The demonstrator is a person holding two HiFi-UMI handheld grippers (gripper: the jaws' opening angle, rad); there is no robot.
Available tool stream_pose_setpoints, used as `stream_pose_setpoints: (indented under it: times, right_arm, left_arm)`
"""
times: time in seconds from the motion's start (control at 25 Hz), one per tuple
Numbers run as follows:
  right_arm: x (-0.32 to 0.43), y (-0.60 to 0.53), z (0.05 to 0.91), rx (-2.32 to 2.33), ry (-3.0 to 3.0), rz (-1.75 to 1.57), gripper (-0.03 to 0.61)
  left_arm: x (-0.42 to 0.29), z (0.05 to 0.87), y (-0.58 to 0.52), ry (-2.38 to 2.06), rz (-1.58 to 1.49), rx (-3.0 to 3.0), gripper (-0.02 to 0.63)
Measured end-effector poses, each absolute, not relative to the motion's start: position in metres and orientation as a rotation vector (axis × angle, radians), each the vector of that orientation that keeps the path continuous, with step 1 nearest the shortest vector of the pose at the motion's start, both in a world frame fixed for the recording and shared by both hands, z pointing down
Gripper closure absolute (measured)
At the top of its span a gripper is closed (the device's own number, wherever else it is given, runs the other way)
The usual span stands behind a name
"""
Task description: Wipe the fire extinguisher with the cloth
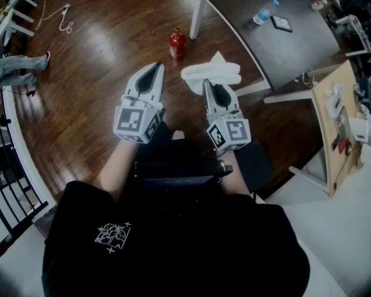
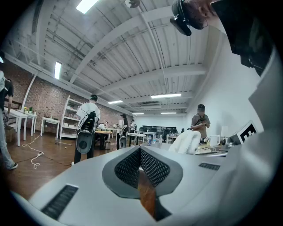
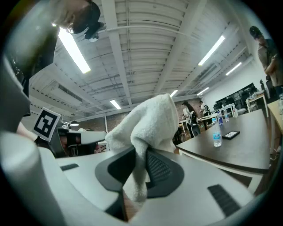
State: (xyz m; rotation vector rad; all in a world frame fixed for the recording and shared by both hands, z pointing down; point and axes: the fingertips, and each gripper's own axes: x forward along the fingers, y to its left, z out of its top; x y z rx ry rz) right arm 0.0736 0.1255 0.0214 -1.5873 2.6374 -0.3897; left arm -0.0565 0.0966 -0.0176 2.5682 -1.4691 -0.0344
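The person's black-shirted torso fills the bottom of the head view and cuts off the upper arms; only the forearms and both tools show above it. In the upper middle of that frame the small red fire extinguisher stands upright on the wooden floor, apart from both tools and beyond their tips. Its nozzle and label are too small to make out. Neither gripper view shows it, since both cameras tilt up toward the ceiling.

The left hand-held gripper has its jaws pressed together at the tips with nothing between them. This is plain in the left gripper view, where only a sliver of floor shows behind the meeting pads.

The right hand-held gripper is clamped on the white cloth. From the head view the cloth looks like a bunched roll at the tool's tip. The right gripper view shows a fold pinched between the pads, with the rest mounded above them and blocking much of the room.

At the frame's upper right, a dark surface carries a water bottle, which also appears in the right gripper view.
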Motion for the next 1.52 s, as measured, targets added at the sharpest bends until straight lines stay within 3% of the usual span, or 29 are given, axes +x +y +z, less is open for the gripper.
stream_pose_setpoints:
  times: [0.6, 1.52]
  right_arm:
    - [0.066, -0.005, 0.104, -1.609, 2.664, -0.464, 0.495]
    - [0.049, -0.215, 0.554, -1.516, 2.679, -0.296, 0.497]
  left_arm:
    - [-0.067, 0.06, -0.036, -1.438, 0.0, 2.544, 0.614]
    - [-0.113, 0.486, -0.204, -1.42, -0.049, 2.687, 0.614]
